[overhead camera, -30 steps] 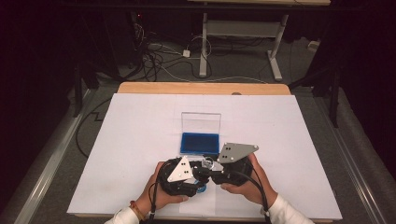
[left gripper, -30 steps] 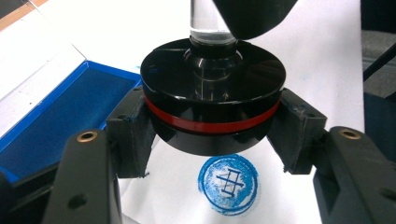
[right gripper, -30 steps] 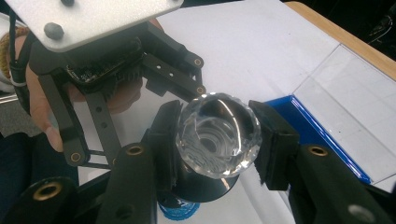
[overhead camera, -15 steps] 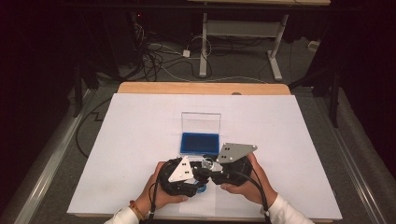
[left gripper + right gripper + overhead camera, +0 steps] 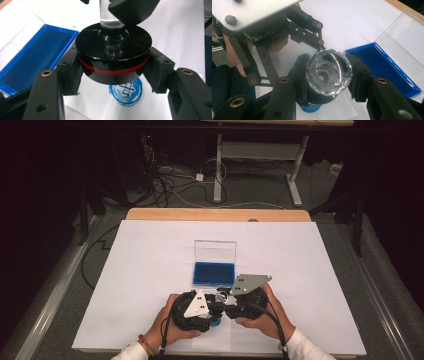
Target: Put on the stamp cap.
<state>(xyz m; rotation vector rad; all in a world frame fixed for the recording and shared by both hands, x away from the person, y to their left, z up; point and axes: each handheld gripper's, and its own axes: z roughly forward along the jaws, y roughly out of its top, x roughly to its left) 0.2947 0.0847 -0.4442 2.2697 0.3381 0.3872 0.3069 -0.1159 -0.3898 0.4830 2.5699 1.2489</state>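
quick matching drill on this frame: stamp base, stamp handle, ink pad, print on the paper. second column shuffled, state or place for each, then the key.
1. stamp base
2. stamp handle
3. ink pad
4. print

A. blue ring on the paper under the stamp
B. clear, faceted, in the right tongs
C. open, clear lid up, beyond the hands
D. black with a red band, in the left tongs

Pairs: 1-D, 2-B, 3-C, 4-A

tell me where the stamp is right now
The stamp is held just above the blue print on the paper, its black base in the left gripper, its clear handle in the right gripper, beside the ink pad.
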